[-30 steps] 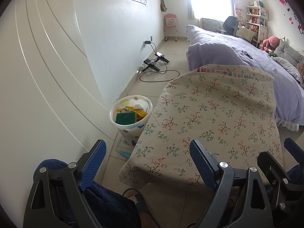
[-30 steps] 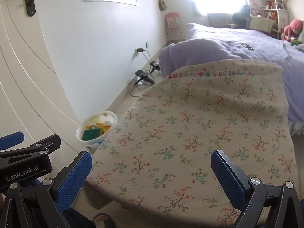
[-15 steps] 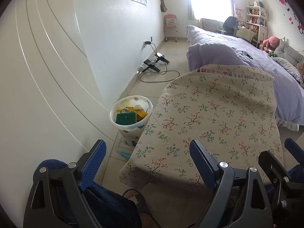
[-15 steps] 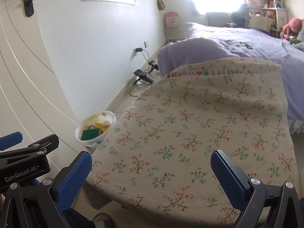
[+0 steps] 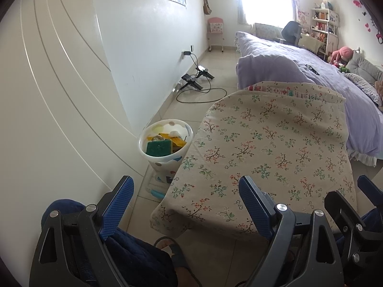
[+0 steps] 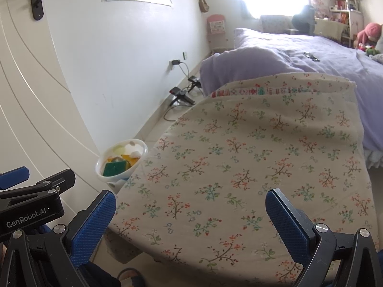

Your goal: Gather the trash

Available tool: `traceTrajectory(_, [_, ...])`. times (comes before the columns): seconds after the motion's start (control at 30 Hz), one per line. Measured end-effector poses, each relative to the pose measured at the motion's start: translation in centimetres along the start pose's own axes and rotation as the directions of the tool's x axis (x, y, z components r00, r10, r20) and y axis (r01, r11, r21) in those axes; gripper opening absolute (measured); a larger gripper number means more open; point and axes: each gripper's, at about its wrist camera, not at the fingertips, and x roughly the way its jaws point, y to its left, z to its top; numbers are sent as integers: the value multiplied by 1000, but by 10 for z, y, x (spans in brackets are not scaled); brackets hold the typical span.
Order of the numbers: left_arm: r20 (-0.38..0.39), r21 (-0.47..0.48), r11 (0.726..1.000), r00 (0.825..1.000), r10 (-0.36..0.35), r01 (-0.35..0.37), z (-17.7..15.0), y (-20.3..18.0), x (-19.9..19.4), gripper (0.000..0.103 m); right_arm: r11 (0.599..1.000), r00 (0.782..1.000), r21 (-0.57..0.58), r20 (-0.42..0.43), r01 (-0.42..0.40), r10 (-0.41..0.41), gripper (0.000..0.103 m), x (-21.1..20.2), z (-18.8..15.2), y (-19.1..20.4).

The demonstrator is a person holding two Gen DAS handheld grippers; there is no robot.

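Trash, a green sponge (image 5: 159, 148) and what looks like yellow wrappers, fills the white dotted plastic bin (image 5: 165, 161) beside the floral-clothed table (image 5: 275, 148); left gripper (image 5: 185, 205) and right gripper (image 6: 191, 217) gape, holding nothing.

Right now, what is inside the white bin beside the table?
The white bin holds a green sponge on top, yellow wrappers and small white wads. Whatever lies beneath these, down to the bottom, is covered.

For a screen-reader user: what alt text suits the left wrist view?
The open, empty left gripper hangs near a table draped in a floral cloth. A white trash bin holding a green sponge and yellow scraps stands on the tiled floor between the cloth and a white wall, with a purple bed behind.
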Motion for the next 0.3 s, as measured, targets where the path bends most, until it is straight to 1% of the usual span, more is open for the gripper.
traceTrajectory(0.3, [-1, 2, 1000, 1000, 2, -2, 0, 0, 1, 91, 1000, 1000, 3, -2, 2, -2, 103, 1, 1, 1])
